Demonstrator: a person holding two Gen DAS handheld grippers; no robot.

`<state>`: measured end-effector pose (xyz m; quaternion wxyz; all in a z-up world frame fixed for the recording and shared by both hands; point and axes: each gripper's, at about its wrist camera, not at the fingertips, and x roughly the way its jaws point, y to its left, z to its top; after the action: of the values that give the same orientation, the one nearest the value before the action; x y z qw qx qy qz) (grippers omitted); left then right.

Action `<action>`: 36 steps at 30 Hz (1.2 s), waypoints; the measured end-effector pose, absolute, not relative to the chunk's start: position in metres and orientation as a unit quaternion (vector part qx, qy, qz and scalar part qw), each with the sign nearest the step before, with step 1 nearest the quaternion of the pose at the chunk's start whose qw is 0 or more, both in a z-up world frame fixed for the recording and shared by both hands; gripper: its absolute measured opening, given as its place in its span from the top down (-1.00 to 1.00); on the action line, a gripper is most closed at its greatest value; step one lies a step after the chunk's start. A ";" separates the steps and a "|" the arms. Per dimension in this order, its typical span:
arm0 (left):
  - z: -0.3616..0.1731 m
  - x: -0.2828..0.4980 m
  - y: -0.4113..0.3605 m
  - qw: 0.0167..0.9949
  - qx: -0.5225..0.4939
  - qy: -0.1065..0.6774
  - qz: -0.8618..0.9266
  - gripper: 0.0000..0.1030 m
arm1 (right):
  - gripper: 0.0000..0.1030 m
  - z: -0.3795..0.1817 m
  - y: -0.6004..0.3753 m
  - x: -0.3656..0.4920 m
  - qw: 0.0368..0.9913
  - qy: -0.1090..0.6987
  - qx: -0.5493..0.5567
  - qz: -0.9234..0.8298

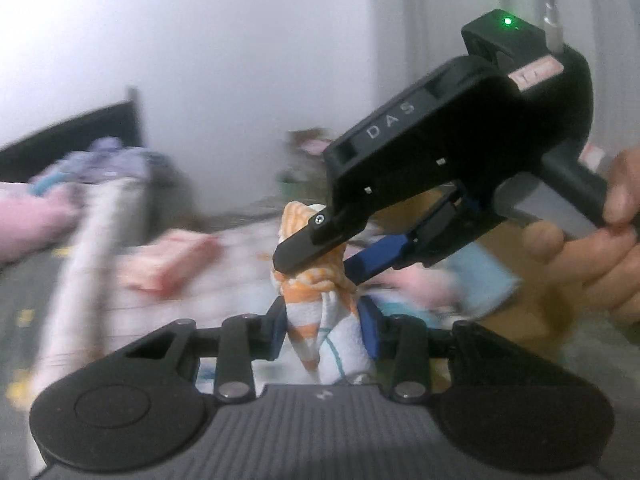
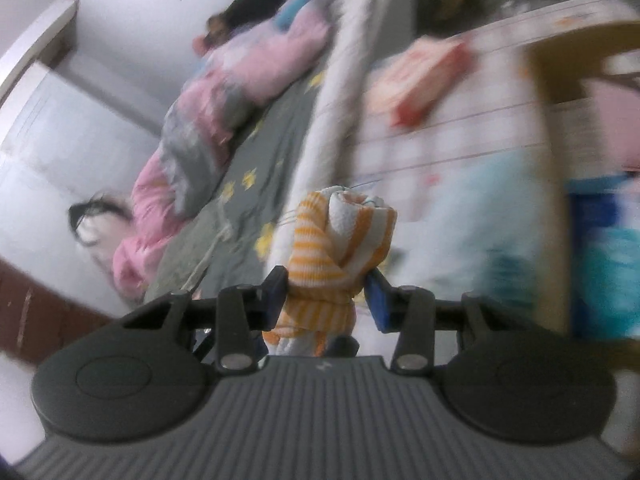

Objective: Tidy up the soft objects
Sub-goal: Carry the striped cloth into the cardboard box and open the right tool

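Observation:
An orange-and-white striped sock bundle (image 1: 320, 312) is held in the air by both grippers. My left gripper (image 1: 326, 330) is shut on its lower end. My right gripper (image 1: 320, 268) comes in from the upper right of the left wrist view and is shut on the bundle's upper part. In the right wrist view the same rolled bundle (image 2: 340, 240) sticks up between the right gripper's (image 2: 328, 296) blue pads (image 2: 378, 300). A bare hand (image 1: 592, 248) holds the right gripper's handle.
Below lies a bed with a white patterned sheet (image 2: 432, 152), a grey star-print blanket (image 2: 256, 152) and a pink-and-grey quilt (image 2: 208, 120). A red-and-white packet (image 2: 420, 80) lies on the sheet. A light blue cloth (image 2: 480, 232) and a cardboard box (image 2: 552, 72) are at right.

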<state>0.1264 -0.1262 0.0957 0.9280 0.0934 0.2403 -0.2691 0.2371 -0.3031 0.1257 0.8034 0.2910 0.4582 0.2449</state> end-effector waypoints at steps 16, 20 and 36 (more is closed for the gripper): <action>0.045 0.146 -0.253 0.818 0.039 0.381 -0.430 -0.24 | 0.21 0.056 -0.480 0.179 0.793 0.513 0.295 0.148; 0.038 0.156 -0.257 0.809 0.035 0.399 -0.430 -0.31 | 0.21 0.034 -0.490 0.193 0.779 0.539 0.277 0.162; 0.047 0.160 -0.238 0.825 0.054 0.390 -0.405 -0.32 | -0.01 -0.004 -0.481 0.219 0.742 0.592 0.263 0.174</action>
<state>0.1602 -0.2378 0.0472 0.8253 0.0536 0.3898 -0.4050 0.2185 -0.4810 -0.0036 0.7416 0.2627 0.5922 0.1741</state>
